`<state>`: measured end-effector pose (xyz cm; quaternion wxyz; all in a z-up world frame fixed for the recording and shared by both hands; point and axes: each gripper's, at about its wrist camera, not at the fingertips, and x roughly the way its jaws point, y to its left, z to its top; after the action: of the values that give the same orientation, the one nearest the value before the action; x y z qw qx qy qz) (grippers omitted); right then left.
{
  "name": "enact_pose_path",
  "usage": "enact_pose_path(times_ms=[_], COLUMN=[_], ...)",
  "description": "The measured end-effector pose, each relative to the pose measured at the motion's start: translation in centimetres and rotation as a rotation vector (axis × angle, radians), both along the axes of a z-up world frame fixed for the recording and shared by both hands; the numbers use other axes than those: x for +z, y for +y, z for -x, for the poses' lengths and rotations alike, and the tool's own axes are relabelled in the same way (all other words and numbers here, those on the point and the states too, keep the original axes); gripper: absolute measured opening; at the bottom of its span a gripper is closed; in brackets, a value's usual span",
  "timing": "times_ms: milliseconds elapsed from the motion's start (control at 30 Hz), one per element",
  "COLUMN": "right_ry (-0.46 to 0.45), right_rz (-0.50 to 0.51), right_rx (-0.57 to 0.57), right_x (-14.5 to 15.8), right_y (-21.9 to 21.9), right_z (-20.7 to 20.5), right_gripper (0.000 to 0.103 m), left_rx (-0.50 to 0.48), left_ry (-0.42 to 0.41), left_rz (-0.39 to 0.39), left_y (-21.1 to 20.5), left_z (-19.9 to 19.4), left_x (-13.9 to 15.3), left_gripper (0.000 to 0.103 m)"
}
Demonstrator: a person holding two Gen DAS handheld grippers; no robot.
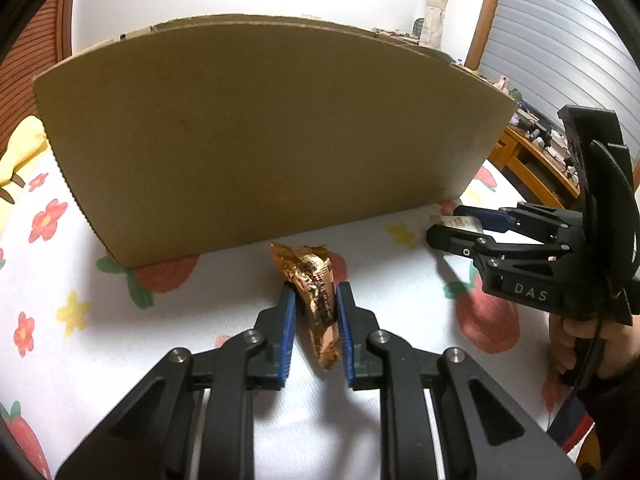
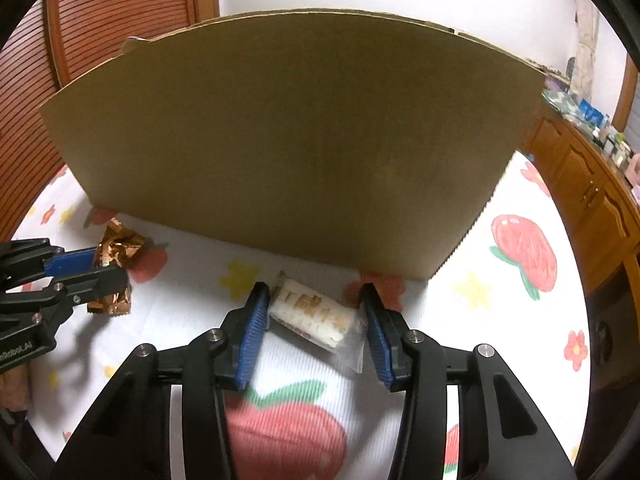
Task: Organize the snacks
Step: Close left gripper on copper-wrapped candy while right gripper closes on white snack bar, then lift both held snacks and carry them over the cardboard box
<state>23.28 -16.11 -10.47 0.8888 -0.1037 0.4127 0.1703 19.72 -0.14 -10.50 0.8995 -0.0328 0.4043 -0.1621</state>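
Left wrist view — left gripper (image 1: 316,320) clamped on copper foil snack (image 1: 316,300), resting on the strawberry-print cloth (image 1: 120,360) before the cardboard box (image 1: 260,140); not yet boxed.

Right wrist view — right gripper (image 2: 314,334) apart, straddling the white wrapped snack (image 2: 316,316) on the cloth, pads not pressing; pickup pending

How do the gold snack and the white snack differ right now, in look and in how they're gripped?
The gold snack has a crinkled, shiny foil wrapper; the white snack is a pale bar in clear plastic with printed characters. The left gripper is shut on the gold snack, while the right gripper only straddles the white snack, its pads not plainly pressing. Both lie on the floral cloth in front of the cardboard box.
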Motion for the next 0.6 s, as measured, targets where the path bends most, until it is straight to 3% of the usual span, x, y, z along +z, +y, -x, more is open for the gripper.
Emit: enact_pose_path(times_ms=[333, 600], right_ry=[-0.028, -0.084], right_rz=[-0.054, -0.092], right_rx=[0.018, 0.051], right_x=[1.3, 3.3], right_y=[-0.6, -2.2], right_z=[2.2, 3.8], right_gripper=[0.046, 0.046], left_rx=[-0.017, -0.020], left_ry=[-0.023, -0.089], left_rz=[0.004, 0.012], left_y=[-0.3, 0.2], left_z=[0.9, 2.5], left_x=[0.6, 3.3], left_gripper=[0.015, 0.015])
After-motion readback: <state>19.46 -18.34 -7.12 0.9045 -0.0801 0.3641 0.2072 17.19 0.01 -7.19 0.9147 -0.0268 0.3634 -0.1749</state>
